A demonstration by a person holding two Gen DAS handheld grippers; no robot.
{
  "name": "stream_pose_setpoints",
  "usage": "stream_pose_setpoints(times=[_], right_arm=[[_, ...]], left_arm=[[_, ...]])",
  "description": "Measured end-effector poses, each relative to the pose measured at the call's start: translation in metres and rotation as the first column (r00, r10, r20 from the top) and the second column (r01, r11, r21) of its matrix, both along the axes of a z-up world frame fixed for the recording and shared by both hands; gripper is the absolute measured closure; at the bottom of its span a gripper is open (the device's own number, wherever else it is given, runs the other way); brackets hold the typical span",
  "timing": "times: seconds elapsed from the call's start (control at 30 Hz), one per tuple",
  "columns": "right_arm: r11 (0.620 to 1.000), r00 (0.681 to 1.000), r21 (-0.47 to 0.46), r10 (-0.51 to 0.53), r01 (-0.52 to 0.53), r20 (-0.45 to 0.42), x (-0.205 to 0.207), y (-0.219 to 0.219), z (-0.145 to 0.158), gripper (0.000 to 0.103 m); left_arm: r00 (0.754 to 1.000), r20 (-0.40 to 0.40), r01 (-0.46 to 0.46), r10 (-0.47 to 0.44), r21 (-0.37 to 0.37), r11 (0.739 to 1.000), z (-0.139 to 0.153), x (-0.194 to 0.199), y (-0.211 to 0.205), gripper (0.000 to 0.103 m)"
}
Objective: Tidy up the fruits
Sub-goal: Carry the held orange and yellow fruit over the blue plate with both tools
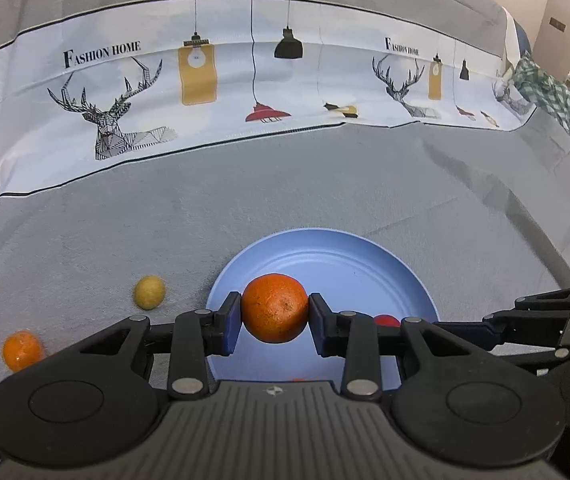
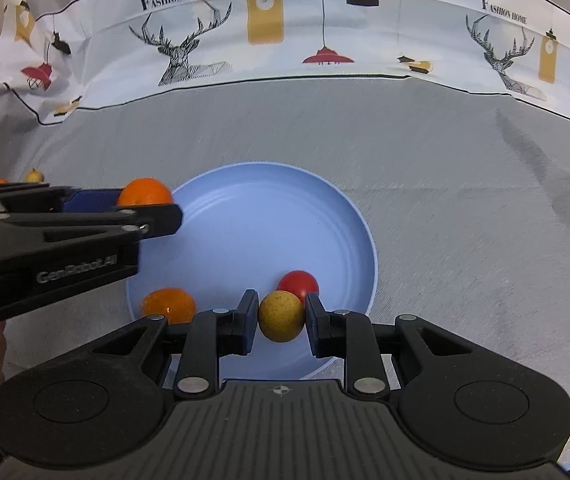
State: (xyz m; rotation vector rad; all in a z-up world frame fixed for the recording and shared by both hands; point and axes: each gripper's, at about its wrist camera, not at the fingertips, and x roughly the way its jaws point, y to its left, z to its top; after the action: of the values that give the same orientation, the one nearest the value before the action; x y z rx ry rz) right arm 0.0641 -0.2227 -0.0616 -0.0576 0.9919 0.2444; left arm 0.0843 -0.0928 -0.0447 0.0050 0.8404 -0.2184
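Risk first: collision over the blue plate [image 2: 349, 216], both grippers crowding one rim. Left gripper [image 1: 275, 312] clamped on a mandarin [image 1: 275, 307] above the plate's left edge; could roll off if dropped there. Right gripper [image 2: 281, 316] clamped on a small yellow fruit [image 2: 281, 316], just beside a red tomato [image 2: 299, 283]; might knock it. Left on the grey worktop [image 1: 125, 220]: three yellow fruits [image 1: 149, 292], another mandarin [image 1: 22, 350].

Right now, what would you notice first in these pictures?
The round light-blue plate in the middle of the grey cloth, with a small red fruit inside. Over it, the left gripper pinches a bright orange mandarin and the right gripper pinches a small yellow-brown fruit.
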Motion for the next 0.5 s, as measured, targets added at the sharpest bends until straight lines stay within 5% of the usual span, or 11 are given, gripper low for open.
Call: stream_pose_setpoints(times=[0.5], right_arm=[[1.000,1.000,-0.018,0.015,-0.016,-0.012,0.0004,0.0039,-0.0020,0.077]], left_arm=[[1.000,-0.003,0.007,-0.007,0.011,1.000,-0.0028,0.0025,-0.0031,0.064]])
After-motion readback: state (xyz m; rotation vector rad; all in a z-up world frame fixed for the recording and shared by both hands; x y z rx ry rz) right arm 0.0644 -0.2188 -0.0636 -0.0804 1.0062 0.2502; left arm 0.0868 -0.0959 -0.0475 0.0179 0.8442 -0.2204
